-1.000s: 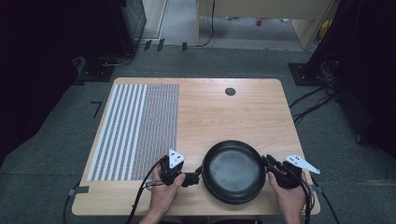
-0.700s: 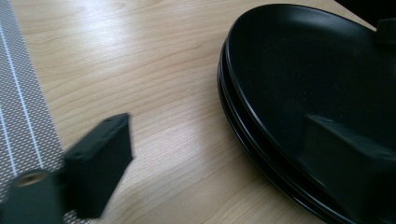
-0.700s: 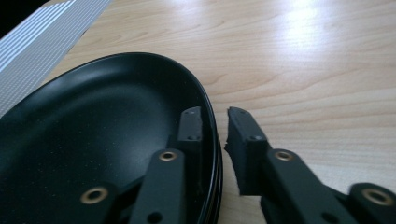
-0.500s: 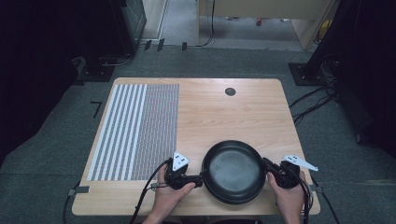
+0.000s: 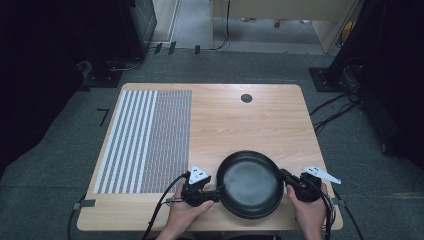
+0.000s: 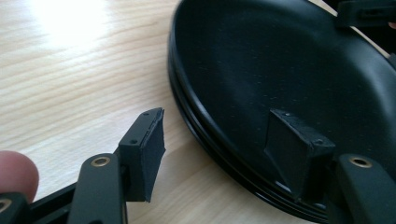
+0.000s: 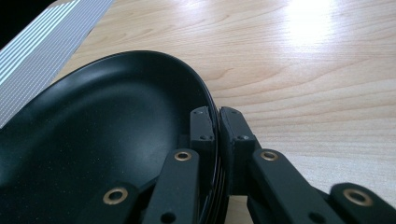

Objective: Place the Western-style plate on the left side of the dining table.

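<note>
A black shallow pan lies on the wooden table near its front edge. My left gripper is at the pan's left rim. In the left gripper view its jaws straddle the rim of the pan, one pad outside on the wood and the other inside the bowl. The left gripper has just been closing, and a gap still shows beside the outer pad. My right gripper is at the pan's right rim. The right gripper has just closed, both pads clamped on the edge of the pan.
A grey-and-white striped mat covers the table's left part. A small black round disc sits near the far edge. Cables lie on the floor to the right. The person's hands come in over the front edge.
My left gripper has edged right onto the pan's left rim and its jaws have narrowed around it. The right gripper has stayed at the right rim.
</note>
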{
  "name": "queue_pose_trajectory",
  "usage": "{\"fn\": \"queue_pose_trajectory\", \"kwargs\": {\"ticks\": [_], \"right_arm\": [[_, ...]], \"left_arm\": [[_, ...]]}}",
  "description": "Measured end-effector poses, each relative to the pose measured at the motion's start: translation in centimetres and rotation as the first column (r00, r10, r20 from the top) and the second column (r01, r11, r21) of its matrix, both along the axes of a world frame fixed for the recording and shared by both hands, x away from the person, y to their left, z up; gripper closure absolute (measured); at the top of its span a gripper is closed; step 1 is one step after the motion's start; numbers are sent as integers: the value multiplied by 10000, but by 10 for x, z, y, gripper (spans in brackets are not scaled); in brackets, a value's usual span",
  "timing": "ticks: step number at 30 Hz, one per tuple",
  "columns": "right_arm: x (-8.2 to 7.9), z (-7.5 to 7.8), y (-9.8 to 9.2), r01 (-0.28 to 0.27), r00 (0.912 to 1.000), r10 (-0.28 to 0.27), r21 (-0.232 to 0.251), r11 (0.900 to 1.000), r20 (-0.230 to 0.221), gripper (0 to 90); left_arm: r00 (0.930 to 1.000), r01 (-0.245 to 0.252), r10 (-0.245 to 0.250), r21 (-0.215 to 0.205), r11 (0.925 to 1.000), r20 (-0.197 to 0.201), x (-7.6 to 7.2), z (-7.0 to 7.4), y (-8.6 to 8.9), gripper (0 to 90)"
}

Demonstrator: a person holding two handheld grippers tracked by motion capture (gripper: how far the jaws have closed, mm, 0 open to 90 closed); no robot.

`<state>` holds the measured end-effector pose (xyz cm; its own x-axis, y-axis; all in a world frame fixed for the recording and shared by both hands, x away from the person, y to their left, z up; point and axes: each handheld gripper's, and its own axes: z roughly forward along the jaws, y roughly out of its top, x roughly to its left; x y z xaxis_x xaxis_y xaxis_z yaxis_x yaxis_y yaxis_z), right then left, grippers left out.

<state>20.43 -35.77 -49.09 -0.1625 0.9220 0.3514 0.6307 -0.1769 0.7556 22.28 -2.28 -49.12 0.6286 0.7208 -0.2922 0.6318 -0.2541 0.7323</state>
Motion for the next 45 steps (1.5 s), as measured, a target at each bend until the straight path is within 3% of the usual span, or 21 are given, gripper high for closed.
{"fn": "queue_pose_trajectory", "kwargs": {"ticks": [6, 12, 45], "right_arm": [[0, 0, 2, -89, 10000, 89, -44, 10000, 16, 857], [-1, 0, 3, -19, 10000, 19, -91, 10000, 15, 857], [-2, 1, 6, 110, 9999, -110, -173, 9998, -10, 860]], "left_arm": [[9985, 525, -526, -97, 9986, -124, -2, -1, -4, 407], [9981, 529, -540, -338, 9980, -300, 0, 0, -2, 416], [9979, 403, -426, -460, 9981, -489, 1, 0, -1, 434]]}}
